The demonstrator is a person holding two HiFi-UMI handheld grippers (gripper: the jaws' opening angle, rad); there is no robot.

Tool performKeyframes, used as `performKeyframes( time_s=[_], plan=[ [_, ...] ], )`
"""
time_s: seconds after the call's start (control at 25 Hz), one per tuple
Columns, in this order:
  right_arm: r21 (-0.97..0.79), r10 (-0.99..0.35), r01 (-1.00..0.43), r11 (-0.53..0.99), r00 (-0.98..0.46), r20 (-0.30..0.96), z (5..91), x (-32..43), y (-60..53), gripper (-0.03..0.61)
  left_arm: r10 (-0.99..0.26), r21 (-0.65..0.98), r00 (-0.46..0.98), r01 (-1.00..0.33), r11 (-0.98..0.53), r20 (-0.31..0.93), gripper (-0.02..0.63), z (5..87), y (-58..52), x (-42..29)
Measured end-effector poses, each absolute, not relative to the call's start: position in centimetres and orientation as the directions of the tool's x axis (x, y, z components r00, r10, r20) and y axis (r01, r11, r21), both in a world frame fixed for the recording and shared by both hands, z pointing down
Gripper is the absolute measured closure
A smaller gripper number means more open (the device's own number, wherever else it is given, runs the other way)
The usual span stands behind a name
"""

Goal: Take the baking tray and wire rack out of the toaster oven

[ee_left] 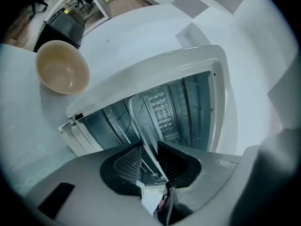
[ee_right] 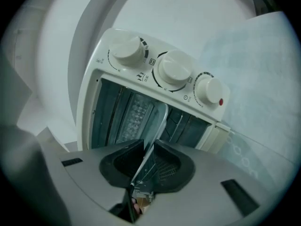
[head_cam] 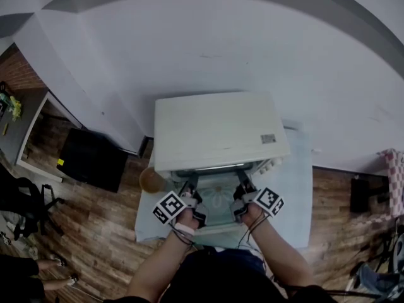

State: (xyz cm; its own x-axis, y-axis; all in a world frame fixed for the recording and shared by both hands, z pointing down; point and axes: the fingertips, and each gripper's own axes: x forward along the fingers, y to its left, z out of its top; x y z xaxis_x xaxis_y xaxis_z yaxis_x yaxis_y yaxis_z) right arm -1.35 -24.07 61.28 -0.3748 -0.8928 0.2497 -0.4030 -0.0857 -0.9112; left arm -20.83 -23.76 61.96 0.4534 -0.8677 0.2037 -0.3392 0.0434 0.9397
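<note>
A white toaster oven (head_cam: 218,128) stands with its door down, and both grippers are at its mouth. The grey baking tray (ee_left: 141,121) pokes out of the cavity, with its thin rim running between the jaws of my left gripper (ee_left: 149,153). There is a small gap beside that rim, so the left gripper stands open around it. On the other side the tray rim (ee_right: 157,124) lies against the pads of my right gripper (ee_right: 149,149), which is shut on it. Wire rack bars (ee_right: 179,124) show inside the oven behind the tray. In the head view the left gripper (head_cam: 189,185) and right gripper (head_cam: 243,182) flank the opening.
A tan bowl (ee_left: 62,67) sits on the pale cloth left of the oven. Three white knobs (ee_right: 174,69) line the oven's right side. The lowered door (head_cam: 218,223) lies between me and the cavity. A black box (head_cam: 91,158) stands on the wooden floor at left.
</note>
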Motion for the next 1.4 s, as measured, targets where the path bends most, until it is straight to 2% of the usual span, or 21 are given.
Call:
performKeyframes(
  time_s=[0.4,0.56,1.04,1.24,1.4],
  plan=[
    [-0.897,-0.865,-0.42,-0.137,-0.391,0.315,62.3,-1.1,-19.1,0.489,-0.844,0.947,0.488,-0.314,0.068,0.222,0.522,62.5,-18.7,-20.7],
    [-0.904,-0.865,-0.4,-0.152,-0.388,0.318,62.5,-1.1,-18.6,0.482,-0.84,0.956,0.508,-0.292,0.041,0.191,0.529,62.2,-17.9,-20.6],
    [-0.904,-0.853,-0.387,-0.181,-0.396,0.34,62.6,-1.2,-14.4,0.508,-0.82,0.956,0.538,-0.291,0.04,0.198,0.548,62.0,-13.6,-20.6],
    [-0.911,-0.838,-0.372,-0.179,-0.428,0.339,61.8,-1.1,-11.9,0.508,-0.823,0.946,0.514,-0.315,0.082,0.242,0.554,62.0,-10.8,-20.7],
    [-0.922,-0.823,-0.354,-0.157,-0.469,0.32,61.5,-0.8,-10.6,0.509,-0.843,0.963,0.522,-0.27,-0.02,0.129,0.56,60.0,-9.9,-19.4]
  ],
)
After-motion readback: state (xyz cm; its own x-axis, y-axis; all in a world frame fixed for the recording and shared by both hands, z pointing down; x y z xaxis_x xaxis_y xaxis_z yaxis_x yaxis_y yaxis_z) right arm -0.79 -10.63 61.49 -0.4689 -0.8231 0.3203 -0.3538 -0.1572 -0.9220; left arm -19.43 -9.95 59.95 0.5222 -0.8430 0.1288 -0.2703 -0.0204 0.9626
